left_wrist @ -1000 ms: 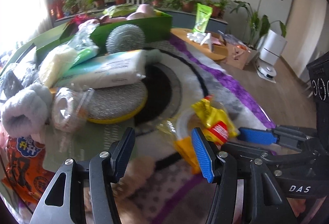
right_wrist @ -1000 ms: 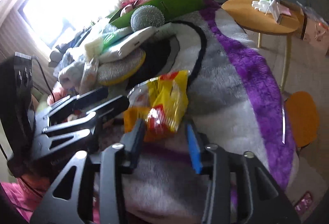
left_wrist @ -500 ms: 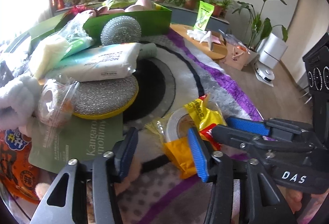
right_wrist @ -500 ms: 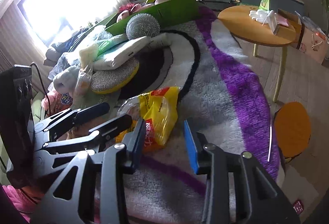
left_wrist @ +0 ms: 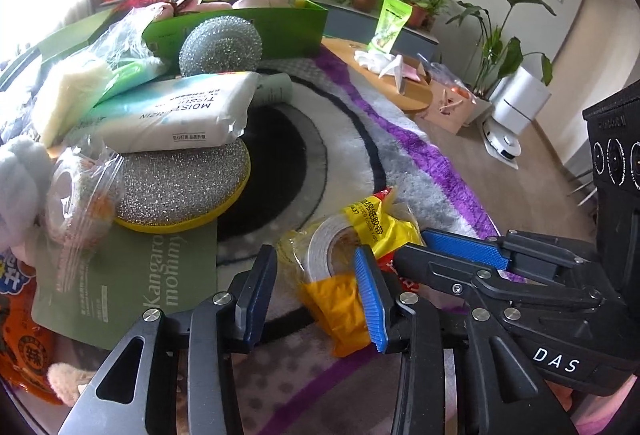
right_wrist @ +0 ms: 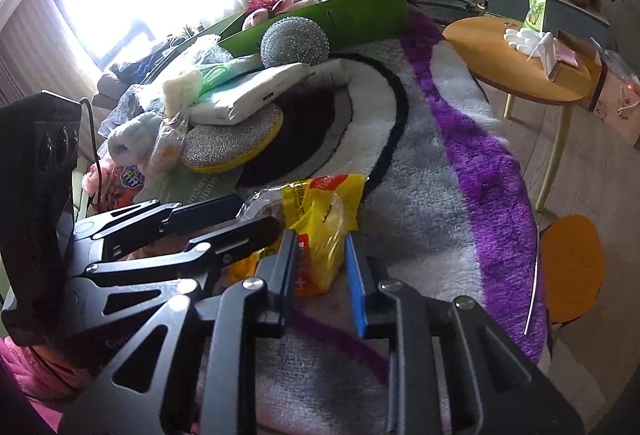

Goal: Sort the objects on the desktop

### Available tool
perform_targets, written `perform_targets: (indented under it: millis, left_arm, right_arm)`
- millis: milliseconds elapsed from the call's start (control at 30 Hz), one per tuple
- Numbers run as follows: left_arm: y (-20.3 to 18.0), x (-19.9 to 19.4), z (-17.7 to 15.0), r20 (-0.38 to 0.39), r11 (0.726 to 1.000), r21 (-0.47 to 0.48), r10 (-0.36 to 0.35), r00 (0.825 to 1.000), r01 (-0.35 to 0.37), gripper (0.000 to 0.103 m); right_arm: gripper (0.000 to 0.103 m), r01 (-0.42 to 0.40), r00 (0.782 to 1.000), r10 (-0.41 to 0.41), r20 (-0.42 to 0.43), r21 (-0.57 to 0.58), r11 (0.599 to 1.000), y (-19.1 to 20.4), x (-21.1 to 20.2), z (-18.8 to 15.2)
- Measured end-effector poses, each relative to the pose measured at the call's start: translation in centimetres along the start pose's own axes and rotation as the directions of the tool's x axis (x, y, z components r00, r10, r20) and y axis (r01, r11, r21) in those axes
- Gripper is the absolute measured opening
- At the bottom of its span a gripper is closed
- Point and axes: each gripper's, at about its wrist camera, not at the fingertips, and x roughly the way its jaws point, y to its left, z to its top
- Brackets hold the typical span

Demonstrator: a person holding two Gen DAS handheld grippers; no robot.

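A roll of white tape in a crinkled yellow and red pack (left_wrist: 352, 235) (right_wrist: 320, 223) lies near the front of the cluttered surface. My left gripper (left_wrist: 316, 295) straddles its orange end. Its jaws are closing: the right blue pad (left_wrist: 370, 299) touches the pack, while the left finger (left_wrist: 256, 291) stands clear of it. My right gripper (right_wrist: 320, 275) comes in from the other side, seen as black arms with a blue pad (left_wrist: 460, 247). Its jaws are also closing, and both pads press the pack's red and yellow end.
Behind the pack lie a silver and yellow scouring pad (left_wrist: 180, 187), a tissue pack (left_wrist: 176, 115), a steel wool ball (left_wrist: 220, 47), a green leaflet (left_wrist: 128, 271) and a green box (left_wrist: 240, 27). A round wooden side table (right_wrist: 516, 63) stands to the right, beyond the purple-edged rug (right_wrist: 480, 163).
Both grippers have narrowed their jaws around the yellow tape pack. The left view has shifted slightly, now showing the green leaflet in front of the scouring pad.
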Motion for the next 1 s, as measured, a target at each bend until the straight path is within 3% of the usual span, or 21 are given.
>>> perform_targets:
  millis: [567, 833, 1000]
  left_arm:
    - [-0.6, -0.3, -0.6, 0.04, 0.999, 0.031, 0.021, 0.999, -0.023, 0.039]
    - [-0.9, -0.2, -0.6, 0.042, 0.999, 0.034, 0.006, 0.999, -0.007, 0.036]
    - [-1.3, -1.1, -0.5, 0.068, 0.999, 0.046, 0.013, 0.998, -0.016, 0.034]
  right_arm:
    - [0.024, -0.022, 1.0, 0.022, 0.004, 0.022, 1.0, -0.2, -0.2, -0.7]
    - [0.024, -0.072, 0.997, 0.073, -0.01, 0.054, 0.996, -0.7, 0.0, -0.8]
    - [0.018, -0.067, 0.997, 0.067, 0.026, 0.028, 0.997, 0.2, -0.7, -1.0]
